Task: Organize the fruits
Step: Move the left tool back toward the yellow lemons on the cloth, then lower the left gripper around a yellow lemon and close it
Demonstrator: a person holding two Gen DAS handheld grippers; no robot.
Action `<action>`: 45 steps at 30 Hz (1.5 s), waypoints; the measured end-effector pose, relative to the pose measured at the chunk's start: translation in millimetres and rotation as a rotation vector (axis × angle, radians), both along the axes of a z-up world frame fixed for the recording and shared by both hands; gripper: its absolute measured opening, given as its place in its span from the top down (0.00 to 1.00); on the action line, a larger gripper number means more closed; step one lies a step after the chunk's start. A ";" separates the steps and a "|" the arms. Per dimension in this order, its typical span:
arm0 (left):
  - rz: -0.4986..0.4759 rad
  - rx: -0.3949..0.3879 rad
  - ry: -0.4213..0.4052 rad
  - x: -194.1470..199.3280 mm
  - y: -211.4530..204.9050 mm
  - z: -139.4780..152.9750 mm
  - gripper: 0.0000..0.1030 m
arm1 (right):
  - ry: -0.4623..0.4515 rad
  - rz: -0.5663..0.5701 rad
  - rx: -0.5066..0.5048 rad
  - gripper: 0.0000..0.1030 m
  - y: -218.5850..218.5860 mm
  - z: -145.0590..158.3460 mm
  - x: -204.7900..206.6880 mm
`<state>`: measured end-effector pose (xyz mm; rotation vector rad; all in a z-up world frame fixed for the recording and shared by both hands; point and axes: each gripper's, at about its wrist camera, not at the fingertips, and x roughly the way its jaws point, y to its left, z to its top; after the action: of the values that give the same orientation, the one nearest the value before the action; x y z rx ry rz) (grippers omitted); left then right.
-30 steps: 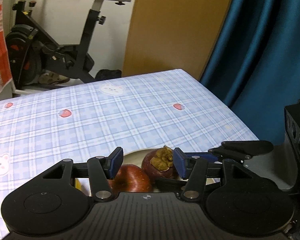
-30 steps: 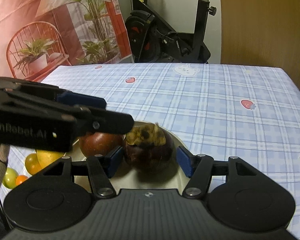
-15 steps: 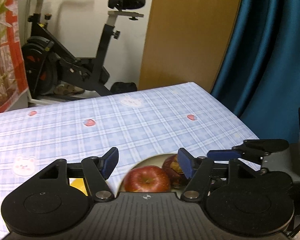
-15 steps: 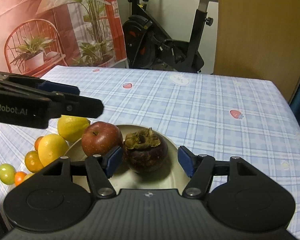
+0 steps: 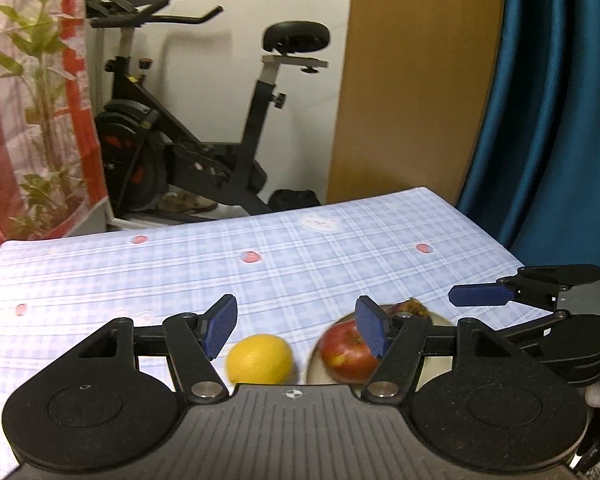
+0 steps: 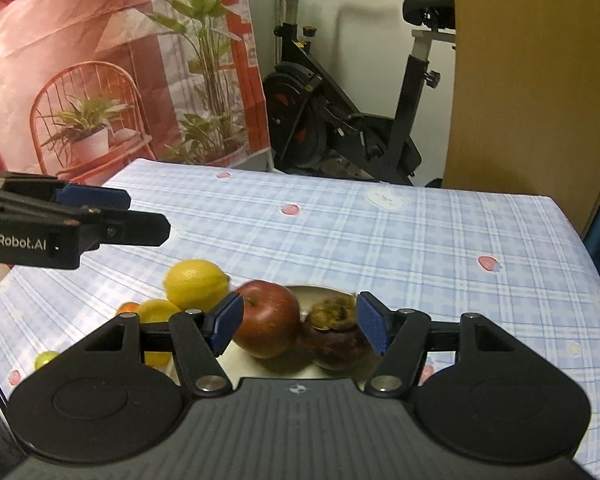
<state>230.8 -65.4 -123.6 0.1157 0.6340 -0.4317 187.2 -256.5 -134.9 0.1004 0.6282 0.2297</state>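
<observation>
A red apple [image 6: 266, 324] and a dark mangosteen [image 6: 336, 336] lie side by side on a pale plate [image 6: 320, 291]. My right gripper [image 6: 300, 312] hovers open above them and touches neither fruit. In the left wrist view the apple [image 5: 344, 354] and the plate [image 5: 314, 374] sit low on the right, and the mangosteen [image 5: 410, 306] peeks out behind my finger. My left gripper [image 5: 296, 320] is open and empty above a lemon [image 5: 260, 360]. The lemon [image 6: 196, 284] lies on the cloth left of the plate. The left gripper's fingers [image 6: 100, 216] reach in from the left.
More citrus [image 6: 156, 314] and a small green fruit [image 6: 46, 358] lie at the front left of the checked tablecloth [image 6: 380, 240]. An exercise bike [image 5: 188, 152] stands behind the table, a blue curtain [image 5: 548, 120] at its right. The right gripper's fingers [image 5: 500, 296] reach in at right.
Both grippers have risen and drawn back from the plate. The left jaws have widened and swung left, bringing the lemon into view. The mangosteen no longer sits between the right fingers.
</observation>
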 end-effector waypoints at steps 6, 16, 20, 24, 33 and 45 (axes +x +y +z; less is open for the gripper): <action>0.056 -0.062 0.001 -11.6 26.2 3.6 0.34 | -0.011 0.016 0.018 0.36 15.5 4.3 0.1; 0.126 -0.097 -0.011 -35.1 52.7 -1.8 0.34 | -0.015 0.017 0.059 0.36 43.6 -1.7 -10.8; 0.144 -0.084 -0.038 -44.2 57.8 0.2 0.34 | -0.002 0.016 0.062 0.36 54.1 -4.9 -15.1; 0.190 -0.058 -0.089 -54.7 63.1 3.4 0.34 | -0.016 0.009 0.059 0.36 61.3 -6.2 -22.4; 0.260 -0.062 -0.111 -67.8 78.4 0.4 0.34 | -0.074 -0.038 0.018 0.36 68.2 -10.7 -40.6; 0.300 -0.093 -0.056 -67.5 89.1 -16.0 0.34 | -0.061 0.018 0.033 0.39 78.9 -32.5 -45.0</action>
<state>163.3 23.7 -139.5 -0.0564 0.5646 -0.1669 142.1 -177.6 -167.4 0.1191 0.5651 0.2591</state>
